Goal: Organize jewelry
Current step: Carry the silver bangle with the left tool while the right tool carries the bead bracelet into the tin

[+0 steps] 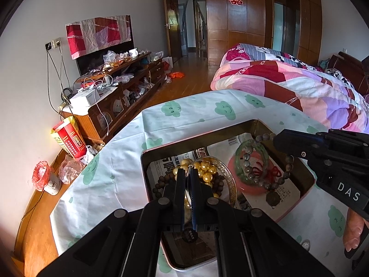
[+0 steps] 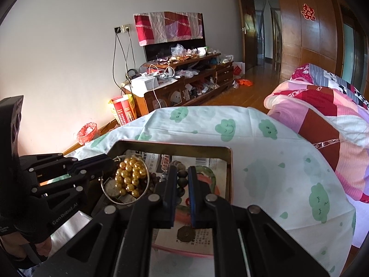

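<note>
Silver bangle (image 1: 189,184) edge-on, jaws hide most

White wall (image 1: 34,69), wooden floor (image 1: 189,73), cluttered TV cabinet (image 1: 120,97), quilted bed (image 1: 299,85), wooden wardrobe (image 1: 242,23).

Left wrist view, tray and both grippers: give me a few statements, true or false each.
1. The tray is lined with newspaper. True.
2. The left gripper has its jaws on the green bangle. False: they pinch the thin silver hoop.
3. The gold beads lie on the tablecloth outside the tray. False: they sit inside the tray, within the silver hoop.
4. The right gripper has its jaws closed on the grey bead bracelet. True, as far as both views show: beads sit between the jaws.
</note>
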Demonstrator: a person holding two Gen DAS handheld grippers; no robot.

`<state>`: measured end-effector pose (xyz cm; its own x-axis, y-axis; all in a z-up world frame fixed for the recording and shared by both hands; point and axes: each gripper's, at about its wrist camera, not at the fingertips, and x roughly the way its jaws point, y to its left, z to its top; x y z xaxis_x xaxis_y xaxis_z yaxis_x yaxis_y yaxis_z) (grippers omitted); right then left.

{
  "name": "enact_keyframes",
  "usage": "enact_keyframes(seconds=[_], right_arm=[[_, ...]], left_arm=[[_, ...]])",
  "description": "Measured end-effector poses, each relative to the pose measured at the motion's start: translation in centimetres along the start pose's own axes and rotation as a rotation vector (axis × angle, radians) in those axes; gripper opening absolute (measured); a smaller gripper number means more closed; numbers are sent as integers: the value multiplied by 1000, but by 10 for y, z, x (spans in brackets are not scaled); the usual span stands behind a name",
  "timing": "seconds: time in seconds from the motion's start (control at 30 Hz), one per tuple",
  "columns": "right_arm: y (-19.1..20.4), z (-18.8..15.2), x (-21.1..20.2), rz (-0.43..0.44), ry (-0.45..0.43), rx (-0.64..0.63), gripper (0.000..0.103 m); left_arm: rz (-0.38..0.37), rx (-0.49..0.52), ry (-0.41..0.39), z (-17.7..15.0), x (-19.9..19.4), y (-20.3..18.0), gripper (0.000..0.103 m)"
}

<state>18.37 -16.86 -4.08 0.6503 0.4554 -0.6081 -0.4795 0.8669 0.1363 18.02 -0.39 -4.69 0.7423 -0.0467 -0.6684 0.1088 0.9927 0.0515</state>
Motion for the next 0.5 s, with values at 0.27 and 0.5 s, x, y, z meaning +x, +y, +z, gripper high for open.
enact_keyframes(seconds=[0.27,0.5], right_arm=[[0,-3,4,0,20,-3,12],[-3,-8,10,-2,41,3,12]], left_arm=[[-3,6,10,-2,5,-2,3],[-2,5,12,-3,6,-2,3]])
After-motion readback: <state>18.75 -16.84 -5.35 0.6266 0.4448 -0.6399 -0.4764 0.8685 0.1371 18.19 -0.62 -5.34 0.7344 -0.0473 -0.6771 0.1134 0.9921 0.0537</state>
